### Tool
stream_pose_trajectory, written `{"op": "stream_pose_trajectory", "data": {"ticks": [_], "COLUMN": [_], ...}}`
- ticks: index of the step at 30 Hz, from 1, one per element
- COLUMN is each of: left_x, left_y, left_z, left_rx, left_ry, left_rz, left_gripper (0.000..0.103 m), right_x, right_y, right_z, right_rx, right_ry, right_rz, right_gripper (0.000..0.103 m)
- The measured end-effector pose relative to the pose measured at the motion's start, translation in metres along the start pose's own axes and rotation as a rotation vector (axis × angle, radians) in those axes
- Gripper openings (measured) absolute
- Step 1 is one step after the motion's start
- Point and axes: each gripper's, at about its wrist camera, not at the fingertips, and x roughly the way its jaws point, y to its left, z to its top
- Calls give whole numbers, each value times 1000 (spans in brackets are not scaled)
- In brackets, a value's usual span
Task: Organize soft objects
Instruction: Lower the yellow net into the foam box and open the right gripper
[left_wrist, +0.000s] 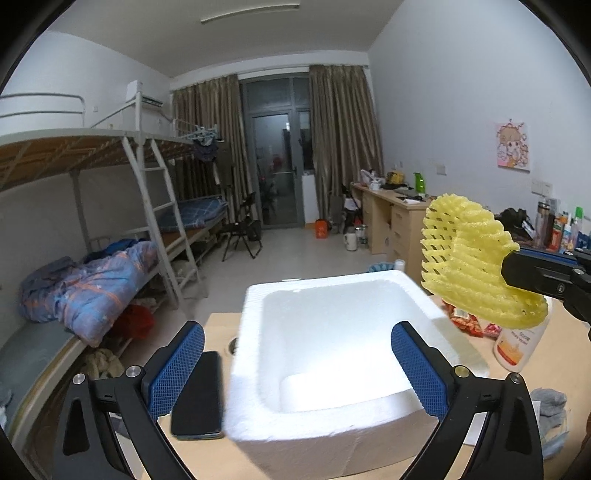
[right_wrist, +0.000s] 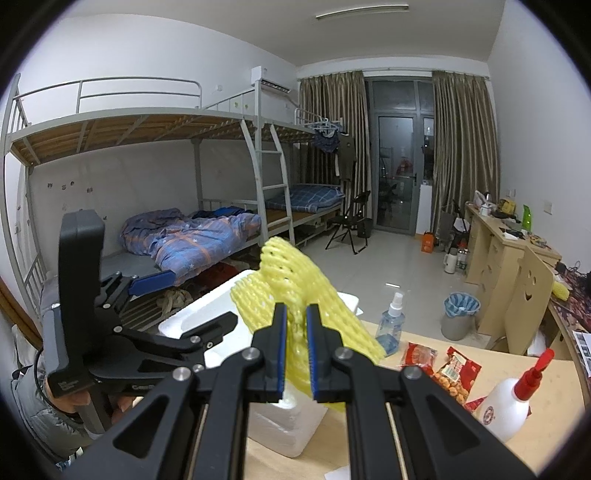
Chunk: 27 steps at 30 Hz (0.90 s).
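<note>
Above box (left_wrist: 332, 332), net (right_wrist: 295, 295) clenched in right claw (right_wrist: 296, 354), held ready for dropping; left claw (left_wrist: 297, 369) released, spread wide, nothing between.

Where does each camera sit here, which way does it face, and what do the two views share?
Left wrist: on the left gripper, looking along its open blue-padded fingers into the white foam box; the right gripper's tip enters at right.
Right wrist: on the right gripper, shut on the yellow foam fruit net; the left gripper and the hand holding it show at left.
Shared: box, net, wooden tabletop, bunk beds, curtained glass door.
</note>
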Motion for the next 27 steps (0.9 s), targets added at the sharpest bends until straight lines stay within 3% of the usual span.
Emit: {"op": "stream_pose_trajectory", "data": {"ticks": [27], "left_x": [-30], "left_y": [49], "left_z": [-19], "left_rx": [-62], "left_ry": [11], "left_rz": [120], "left_gripper": [101], "right_x": [57], "right_y": [9], "right_z": [2], "right_rx": [-21], "right_ry": [99], "right_rz": [73], "right_gripper": [13]}}
